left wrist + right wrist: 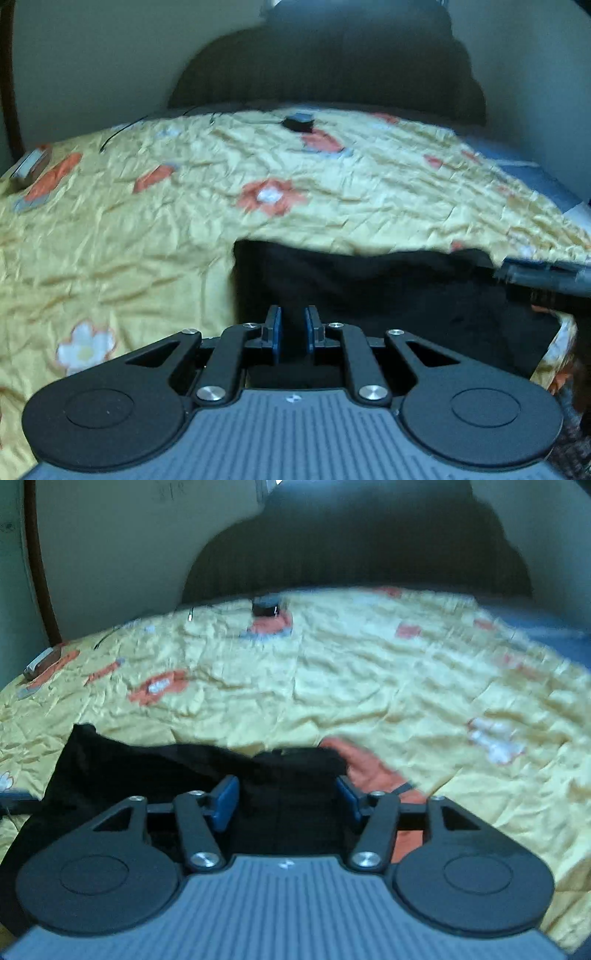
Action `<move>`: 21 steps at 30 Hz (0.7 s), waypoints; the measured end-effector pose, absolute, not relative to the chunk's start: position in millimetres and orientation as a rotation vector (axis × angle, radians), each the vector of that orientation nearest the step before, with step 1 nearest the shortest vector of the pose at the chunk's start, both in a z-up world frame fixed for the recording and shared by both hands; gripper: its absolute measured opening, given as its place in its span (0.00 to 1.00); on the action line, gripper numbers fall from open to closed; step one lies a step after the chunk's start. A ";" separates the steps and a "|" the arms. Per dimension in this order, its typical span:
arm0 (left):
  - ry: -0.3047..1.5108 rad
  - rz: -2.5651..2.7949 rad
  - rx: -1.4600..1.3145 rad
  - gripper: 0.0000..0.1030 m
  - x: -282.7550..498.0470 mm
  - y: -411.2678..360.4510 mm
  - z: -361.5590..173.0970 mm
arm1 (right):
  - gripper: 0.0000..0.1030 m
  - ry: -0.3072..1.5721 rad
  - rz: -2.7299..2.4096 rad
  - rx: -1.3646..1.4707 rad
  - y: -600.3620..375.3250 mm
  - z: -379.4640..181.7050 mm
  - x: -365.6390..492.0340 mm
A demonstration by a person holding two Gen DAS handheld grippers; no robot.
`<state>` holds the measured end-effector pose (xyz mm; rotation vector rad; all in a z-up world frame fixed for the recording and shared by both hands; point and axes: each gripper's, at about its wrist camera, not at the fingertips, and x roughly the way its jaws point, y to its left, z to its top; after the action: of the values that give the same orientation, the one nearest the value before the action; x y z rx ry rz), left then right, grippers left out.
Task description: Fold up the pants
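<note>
Yellow flowered bedspread (147, 229) is covering the bed, wrinkled all over, with a small dark object (297, 122) sitting near the far edge. Black pants (369, 291) are lying at the near edge. Left tool (293, 330) is hovering over them, blue pads nearly together with a slim gap, gripping nothing visible. Right tool (287, 803) is spreading wide above the pants (147, 768), released.
</note>
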<state>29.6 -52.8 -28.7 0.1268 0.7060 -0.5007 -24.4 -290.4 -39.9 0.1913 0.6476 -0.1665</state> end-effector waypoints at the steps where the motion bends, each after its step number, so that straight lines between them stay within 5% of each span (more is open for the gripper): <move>1: 0.702 -0.517 0.135 0.13 34.8 -60.1 -28.2 | 0.53 0.648 -0.150 0.186 -287.1 -38.7 -24.2; 6: 0.777 -0.459 0.156 0.13 76.5 -88.1 -50.5 | 0.54 0.708 -0.170 0.156 -283.6 -53.2 -4.3; 9: 0.798 -0.411 0.153 0.12 91.1 -91.9 -68.0 | 0.69 0.748 -0.194 0.181 -291.1 -67.0 4.1; 21: 0.759 -0.368 0.125 0.13 62.9 -81.2 -51.1 | 0.69 0.729 -0.152 0.133 -274.8 -58.1 -25.3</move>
<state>62.9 -81.2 -51.1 0.1250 0.7588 -0.3678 -25.3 -274.8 -58.1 0.1329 0.7292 -0.1522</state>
